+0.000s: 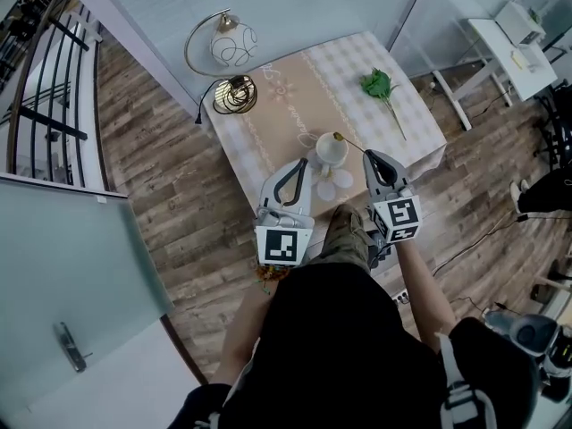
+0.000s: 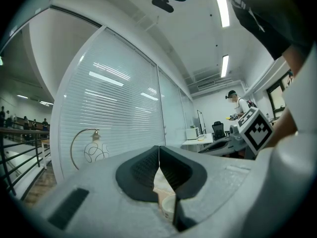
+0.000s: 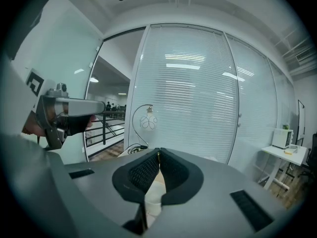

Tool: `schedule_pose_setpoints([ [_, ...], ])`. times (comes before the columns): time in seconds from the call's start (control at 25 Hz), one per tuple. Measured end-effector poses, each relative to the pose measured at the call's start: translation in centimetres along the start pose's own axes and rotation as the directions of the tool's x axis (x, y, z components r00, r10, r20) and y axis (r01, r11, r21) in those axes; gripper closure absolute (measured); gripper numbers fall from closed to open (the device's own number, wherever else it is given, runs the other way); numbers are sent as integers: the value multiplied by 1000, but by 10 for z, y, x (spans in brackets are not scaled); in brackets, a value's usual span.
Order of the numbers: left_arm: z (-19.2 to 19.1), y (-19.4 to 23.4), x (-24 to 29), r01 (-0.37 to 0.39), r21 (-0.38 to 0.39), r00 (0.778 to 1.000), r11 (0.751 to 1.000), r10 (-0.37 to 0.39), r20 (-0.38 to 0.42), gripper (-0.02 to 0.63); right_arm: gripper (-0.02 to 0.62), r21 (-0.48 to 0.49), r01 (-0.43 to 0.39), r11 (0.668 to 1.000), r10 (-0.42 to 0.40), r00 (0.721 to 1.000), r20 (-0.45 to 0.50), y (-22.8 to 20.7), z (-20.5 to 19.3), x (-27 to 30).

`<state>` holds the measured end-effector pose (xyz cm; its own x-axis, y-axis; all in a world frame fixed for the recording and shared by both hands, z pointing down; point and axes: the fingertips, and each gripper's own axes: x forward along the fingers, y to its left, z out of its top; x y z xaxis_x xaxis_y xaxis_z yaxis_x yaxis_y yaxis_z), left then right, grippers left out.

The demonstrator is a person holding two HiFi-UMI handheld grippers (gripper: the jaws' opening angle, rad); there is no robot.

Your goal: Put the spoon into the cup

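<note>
Right gripper view: I read the right gripper [image 3: 158, 152] as pinched shut at the tips, with a thin sliver of handle between the jaws.
Head view, spoon [image 1: 349, 143]: held by its handle end at the right gripper's tip; the gold bowl end sits at the rim of the cup [image 1: 330, 150].
Left gripper [image 2: 159, 148]: jaws together, nothing held; it hangs just left of the cup.
Cup: white, on the checked table [image 1: 268, 141], near the person's edge.
Farther out: globe lamp [image 1: 233, 41], green sprig [image 1: 379, 84].

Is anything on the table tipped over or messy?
Only the green flower lies flat on the tablecloth with no vase. The cup and lamp stand upright; nothing looks spilled.
</note>
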<state>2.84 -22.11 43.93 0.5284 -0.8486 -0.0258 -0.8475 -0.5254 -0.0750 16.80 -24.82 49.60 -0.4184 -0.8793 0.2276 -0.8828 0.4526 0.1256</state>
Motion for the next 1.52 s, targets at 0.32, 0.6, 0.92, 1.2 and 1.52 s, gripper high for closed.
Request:
schedule_pose_setpoints([
  [0.32,2,4,-5,-11,13,1000,1000,11,7,588,588,6,-10,1000,10,998,-65,3,-32,10],
  [0.6,2,2,-10,-15,6,1000,1000,15,10,589,587,8,-19,1000,19,992,-124,5,-62,11],
  [0.92,3,3,-20,-32,-9,999,999,32,16,588,586,13,-13,1000,15,986,-166,9,-85,17],
  [1.2,7,6,-27,-38,-28,999,999,38,17,589,586,43,6,999,4,978,-211,9,-104,19],
  [1.52,6,8,-31,-42,-52,999,998,43,21,588,586,39,-1,999,11,969,-248,14,-118,20],
])
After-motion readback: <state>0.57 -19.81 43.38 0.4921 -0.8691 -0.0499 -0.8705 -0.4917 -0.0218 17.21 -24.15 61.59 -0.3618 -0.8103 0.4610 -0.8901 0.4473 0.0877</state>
